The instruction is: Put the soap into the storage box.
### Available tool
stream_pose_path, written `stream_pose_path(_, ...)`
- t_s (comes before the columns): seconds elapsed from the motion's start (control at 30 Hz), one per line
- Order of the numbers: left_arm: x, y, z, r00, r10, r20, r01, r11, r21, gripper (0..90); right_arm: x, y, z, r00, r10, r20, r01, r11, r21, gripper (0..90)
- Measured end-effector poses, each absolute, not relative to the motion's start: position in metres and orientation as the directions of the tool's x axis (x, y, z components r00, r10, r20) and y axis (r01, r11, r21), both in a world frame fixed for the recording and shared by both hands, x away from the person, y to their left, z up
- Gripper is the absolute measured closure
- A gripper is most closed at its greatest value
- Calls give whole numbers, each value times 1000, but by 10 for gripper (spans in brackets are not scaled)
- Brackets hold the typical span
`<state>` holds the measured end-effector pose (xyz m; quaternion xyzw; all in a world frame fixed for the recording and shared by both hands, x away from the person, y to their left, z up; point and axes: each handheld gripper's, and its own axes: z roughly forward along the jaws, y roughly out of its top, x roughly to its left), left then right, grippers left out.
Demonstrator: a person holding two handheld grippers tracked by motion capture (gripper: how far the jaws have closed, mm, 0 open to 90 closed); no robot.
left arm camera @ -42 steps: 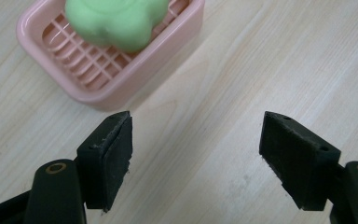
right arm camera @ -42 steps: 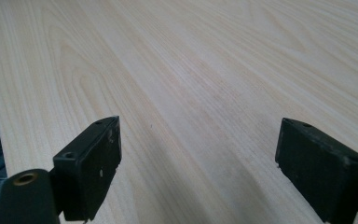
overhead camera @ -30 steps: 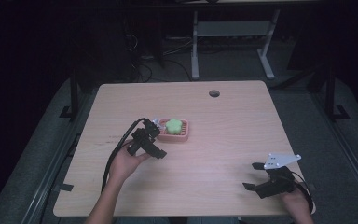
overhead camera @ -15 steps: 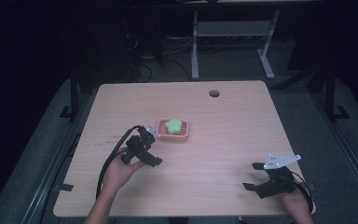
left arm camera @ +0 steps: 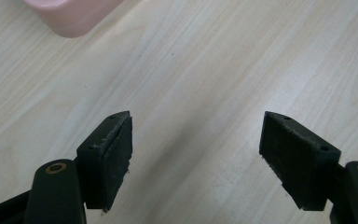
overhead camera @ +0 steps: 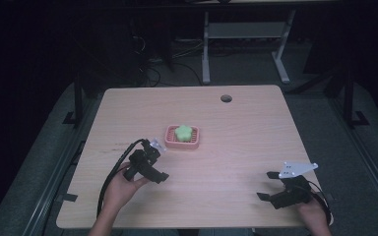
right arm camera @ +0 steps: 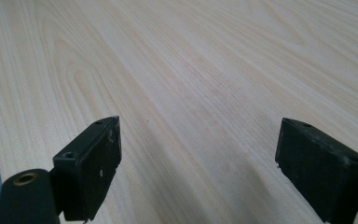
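A pink tray [overhead camera: 194, 143] sits mid-table with a green star-shaped piece [overhead camera: 183, 132] lying in it. My left gripper [overhead camera: 160, 162] hovers just left of and nearer than the tray, open and holding nothing. In the left gripper view the jaws [left arm camera: 196, 140] stand wide apart over bare wood, and a corner of the pink tray [left arm camera: 70, 14] shows at the top left. My right gripper [overhead camera: 267, 186] rests near the front right edge of the table, open. Between its jaws [right arm camera: 198, 144] is bare wood.
The light wooden table [overhead camera: 246, 147] has a round cable hole [overhead camera: 226, 98] at the back right. A black cable [overhead camera: 113, 177] trails from the left gripper toward the front edge. Beyond the table are a dark floor and white desk legs [overhead camera: 205, 54].
My left gripper has drawn back from the tray toward the front left, with its jaws open. The green piece stays in the tray. The right gripper has not moved.
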<state>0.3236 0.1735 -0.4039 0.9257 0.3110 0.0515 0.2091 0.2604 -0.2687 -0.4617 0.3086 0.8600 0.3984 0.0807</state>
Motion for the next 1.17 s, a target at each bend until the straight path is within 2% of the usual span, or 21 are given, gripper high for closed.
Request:
stream_pose_path(0.83, 294, 198, -414, 800, 597, -51, 550, -697, 460, 251, 262, -269, -465, -787, 608, 101, 477, 497, 725, 138)
stream_pose_path(0.97, 285, 211, -423, 778, 626, -57, 558, -646, 520, 251, 262, -268, -465, -793, 604, 87, 467, 510, 722, 138)
stream_pose_path(1.17, 274, 221, -430, 761, 648, -45, 564, -624, 541, 251, 262, -266, -465, -790, 607, 92, 475, 510, 717, 138)
